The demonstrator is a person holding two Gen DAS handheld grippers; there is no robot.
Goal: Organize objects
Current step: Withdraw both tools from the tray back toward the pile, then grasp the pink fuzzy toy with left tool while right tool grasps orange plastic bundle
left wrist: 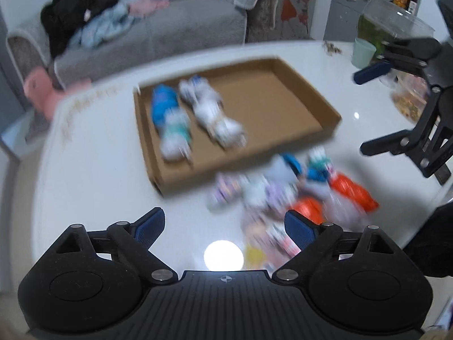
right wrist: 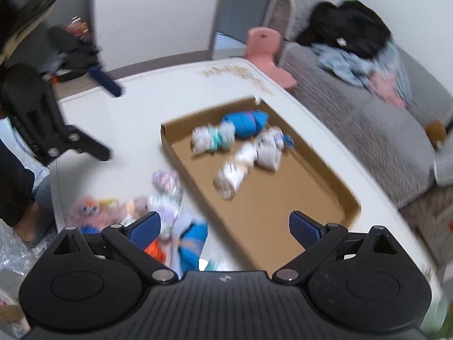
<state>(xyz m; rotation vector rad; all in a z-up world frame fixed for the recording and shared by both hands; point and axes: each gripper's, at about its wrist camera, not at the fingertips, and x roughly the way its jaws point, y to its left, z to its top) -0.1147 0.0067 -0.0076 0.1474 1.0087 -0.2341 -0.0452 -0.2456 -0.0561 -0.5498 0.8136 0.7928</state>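
Left gripper (left wrist: pixel 225 228): jaws spread wide, nothing between the blue pads, pitched steeply down over the white table (left wrist: pixel 99 170). Right gripper (right wrist: pixel 225 228): jaws likewise released and empty, tilted down above the near edge of the cardboard tray (right wrist: pixel 351 201). Each gripper also appears from the side in the other's view, raised clear of the tabletop with its fingers parted.

The tray lies flat on the table. In it, side by side, rest a blue-and-white rolled bundle (left wrist: pixel 170 119) and a white rolled bundle (left wrist: pixel 212 110); blur hides their detail. Just outside the tray's near wall sits a loose heap of soft items (left wrist: pixel 288 195) in orange, blue, lilac and white, touching one another.

Beyond the table: a grey sofa (left wrist: pixel 175 25) with piled clothes (left wrist: pixel 82 14) and a pink chair (right wrist: pixel 266 48).
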